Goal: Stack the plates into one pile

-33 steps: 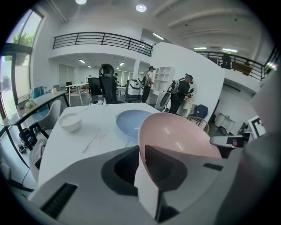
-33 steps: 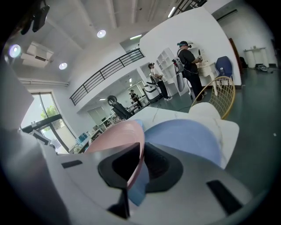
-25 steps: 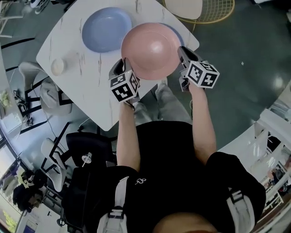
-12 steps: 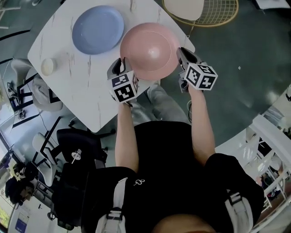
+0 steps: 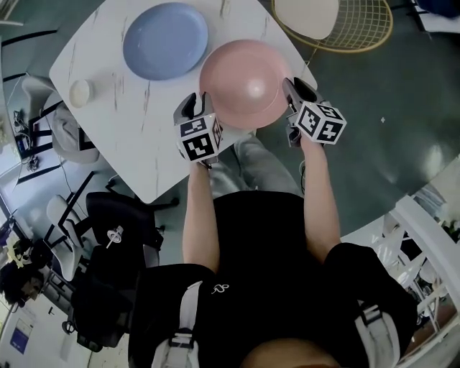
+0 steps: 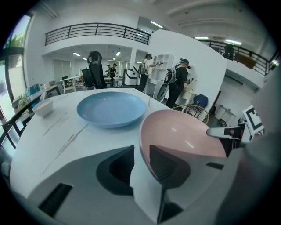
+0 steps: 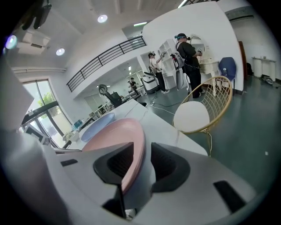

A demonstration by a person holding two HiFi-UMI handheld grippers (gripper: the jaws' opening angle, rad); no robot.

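A pink plate [image 5: 244, 83] lies at the near corner of the white table [image 5: 144, 144], partly over its edge. My left gripper [image 5: 195, 108] is at its left rim and my right gripper [image 5: 295, 90] at its right rim. Both have just been opening their jaws. In the left gripper view the pink plate [image 6: 184, 132] has its rim between the left gripper [image 6: 141, 151] jaws, with a gap on one side. In the right gripper view the pink plate [image 7: 118, 132] sits loosely between the right gripper [image 7: 142, 151] jaws. A blue plate [image 5: 165, 39] lies flat further back.
A small white bowl [image 5: 80, 92] stands near the table's left edge. A wire chair with a white seat [image 5: 338, 21] is beyond the far right corner. A black office chair [image 5: 122, 223] stands by the near left side. People stand in the background of both gripper views.
Both grippers and the pink plate have come down a little toward the table. A strip of blue behind the pink plate's right edge a second ago no longer shows.
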